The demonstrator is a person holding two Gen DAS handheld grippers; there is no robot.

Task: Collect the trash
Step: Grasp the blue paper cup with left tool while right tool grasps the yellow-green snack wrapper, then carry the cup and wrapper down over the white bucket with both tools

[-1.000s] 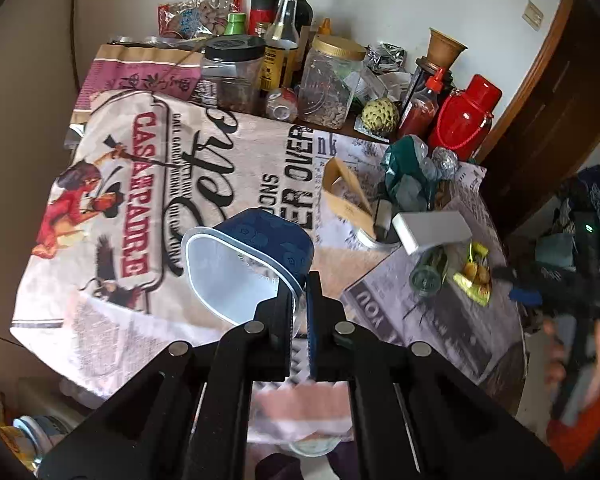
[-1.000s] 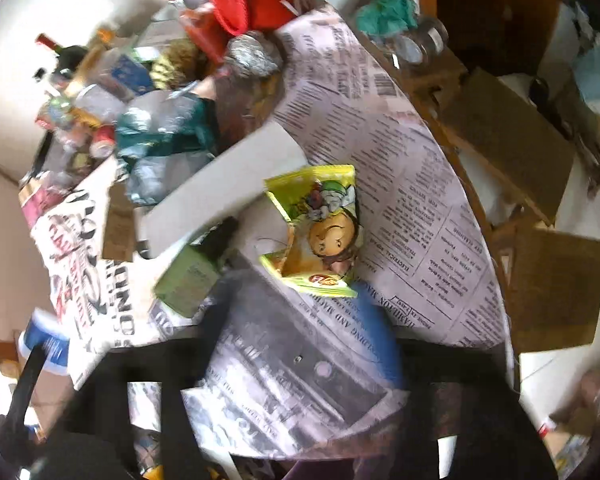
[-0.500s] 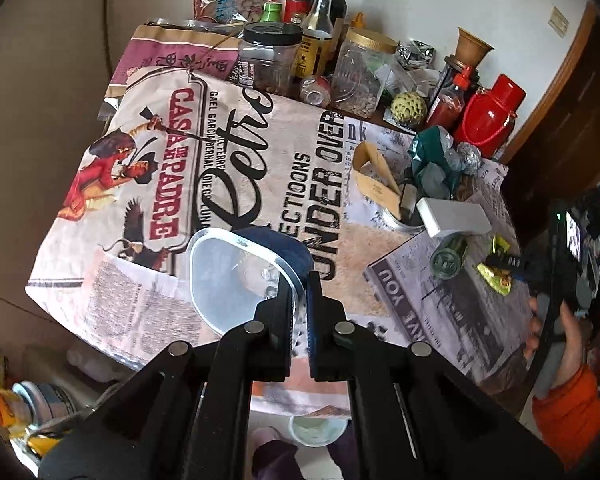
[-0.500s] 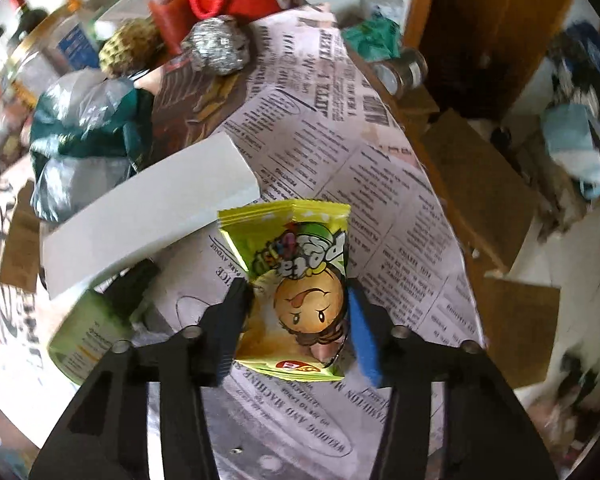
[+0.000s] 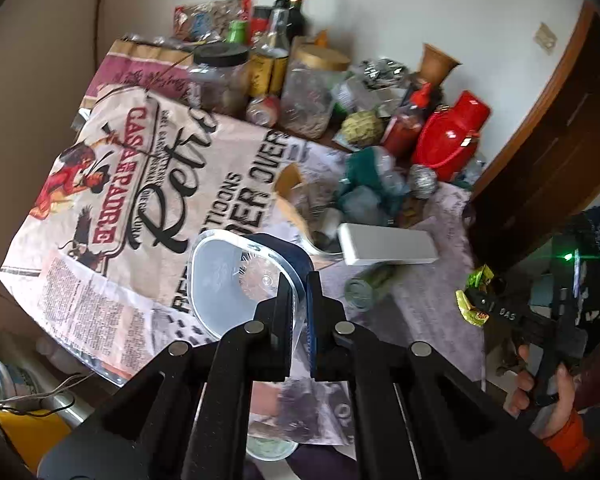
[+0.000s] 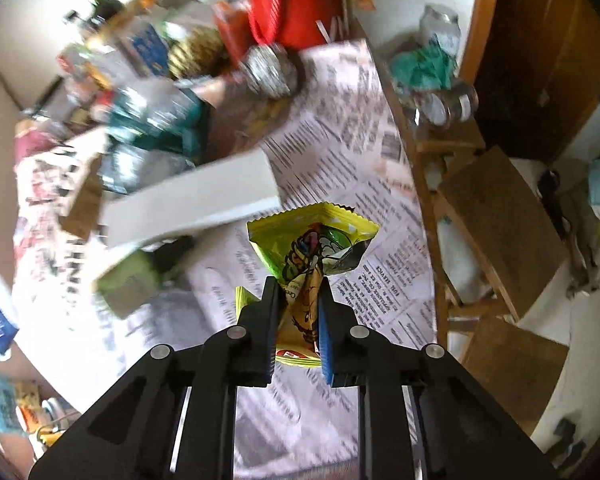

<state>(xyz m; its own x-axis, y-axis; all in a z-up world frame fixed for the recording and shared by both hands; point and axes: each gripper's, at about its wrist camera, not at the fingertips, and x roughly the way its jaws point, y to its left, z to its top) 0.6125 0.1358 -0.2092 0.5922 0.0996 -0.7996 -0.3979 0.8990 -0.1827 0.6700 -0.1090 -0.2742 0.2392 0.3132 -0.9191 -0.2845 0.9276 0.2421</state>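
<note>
We see a big table (image 5: pixel 100 184) covered with printed paper, and jars and bottles crowd its far side. A long white box (image 6: pixel 188 204) lies on the paper, with a green bottle (image 6: pixel 136 280) just beside it. Our left gripper (image 5: pixel 299 308) is clamped on the rim of a clear tub with a blue label (image 5: pixel 236 280), held above the table. Our right gripper (image 6: pixel 298 312) is squeezed tight on a yellow-green snack wrapper (image 6: pixel 312 248), crumpled between its fingers and lifted over the paper near the table's edge.

White wall (image 5: pixel 420 4) — brown wooden door (image 5: pixel 552 152) beside.
</note>
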